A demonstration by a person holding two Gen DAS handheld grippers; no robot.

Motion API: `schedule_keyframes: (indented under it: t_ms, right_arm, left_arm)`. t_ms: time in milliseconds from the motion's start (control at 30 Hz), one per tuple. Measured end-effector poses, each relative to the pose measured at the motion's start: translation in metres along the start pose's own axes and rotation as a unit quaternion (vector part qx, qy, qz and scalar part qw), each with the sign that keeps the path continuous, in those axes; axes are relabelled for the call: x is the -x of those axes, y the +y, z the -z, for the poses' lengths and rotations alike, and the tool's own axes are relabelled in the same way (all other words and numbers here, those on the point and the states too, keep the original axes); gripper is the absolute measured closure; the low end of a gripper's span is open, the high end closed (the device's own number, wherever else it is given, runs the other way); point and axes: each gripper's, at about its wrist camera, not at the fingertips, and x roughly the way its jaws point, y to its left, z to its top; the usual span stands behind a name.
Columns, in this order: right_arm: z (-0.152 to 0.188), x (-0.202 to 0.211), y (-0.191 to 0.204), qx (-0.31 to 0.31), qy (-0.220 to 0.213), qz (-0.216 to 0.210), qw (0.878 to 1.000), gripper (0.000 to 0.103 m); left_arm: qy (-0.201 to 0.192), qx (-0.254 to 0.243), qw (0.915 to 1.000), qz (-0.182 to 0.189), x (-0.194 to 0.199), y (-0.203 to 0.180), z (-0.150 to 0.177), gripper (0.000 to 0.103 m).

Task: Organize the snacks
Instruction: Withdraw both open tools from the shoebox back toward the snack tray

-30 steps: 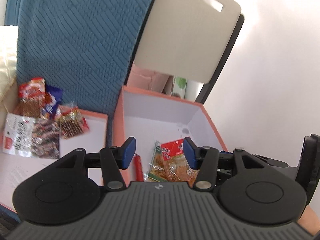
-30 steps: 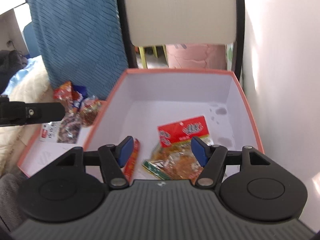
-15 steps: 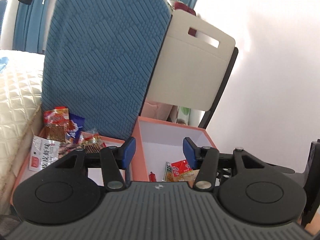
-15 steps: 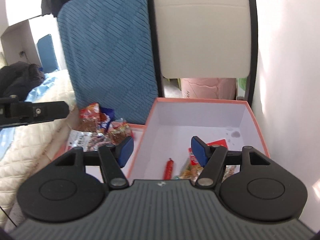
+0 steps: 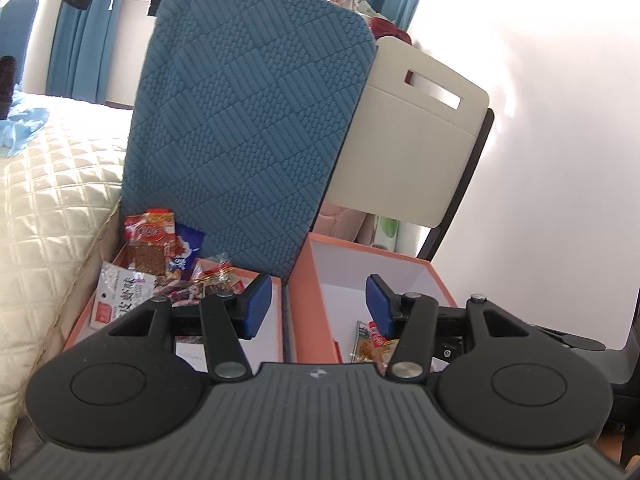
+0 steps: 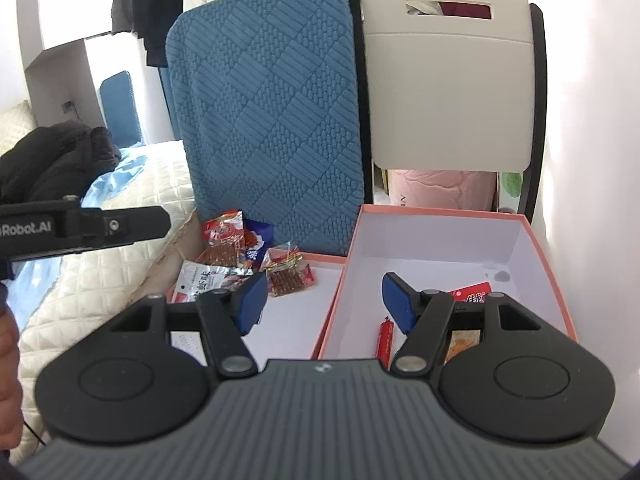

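Both grippers were empty. The left gripper [image 5: 316, 300] had its jaws set apart with nothing between the pads; the right gripper [image 6: 322, 300] likewise, gap clear.

Snacks sat in two places. The shallow lid [image 6: 304, 320] on the left held the unsorted pile at its far end: a red packet [image 6: 224, 236] leaning on the blue cushion [image 6: 272, 120], a blue wrapper [image 6: 256, 246], a white pouch [image 6: 200, 280] and a small clear bag of red sticks [image 6: 290, 276]. The deeper box [image 6: 440, 236] on the right held a thin red stick [image 6: 385, 338] and a red-and-orange packet [image 6: 470, 294], the latter partly hidden behind the right gripper's finger.

Judgement: between transfers. Two items appeared sorted into the box; four or so remained in the lid. Neither gripper was near a snack.

Next move, as I read it: bring one gripper down onto the pile, probably the clear bag, which lay nearest and apart from the others. Flat crinkly wrappers call for a pinch at an edge or a puffed part, then a lift over the box wall.
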Motion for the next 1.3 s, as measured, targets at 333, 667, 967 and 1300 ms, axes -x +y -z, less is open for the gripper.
schedule_keyframes:
  t_ms: [333, 667, 967, 1300]
  right_arm:
    - [0.013, 0.000, 0.018, 0.002, 0.016, -0.008, 1.000, 0.037]
    - [0.036, -0.011, 0.044, 0.015, 0.056, -0.025, 0.998, 0.037]
    - [0.043, -0.018, 0.059, 0.022, 0.073, -0.034, 0.997, 0.037]
    - [0.042, -0.029, 0.066, 0.020, 0.080, -0.036, 0.996, 0.037]
  left_arm:
    - [0.009, 0.017, 0.9997, -0.011, 0.013, 0.024, 0.009, 0.045]
    - [0.031, 0.040, 0.9983, -0.028, 0.018, 0.050, 0.031, 0.045]
    - [0.055, 0.067, 0.9954, -0.040, 0.014, 0.073, 0.045, 0.045]
    - [0.070, 0.076, 0.9936, -0.044, -0.001, 0.086, 0.044, 0.045]
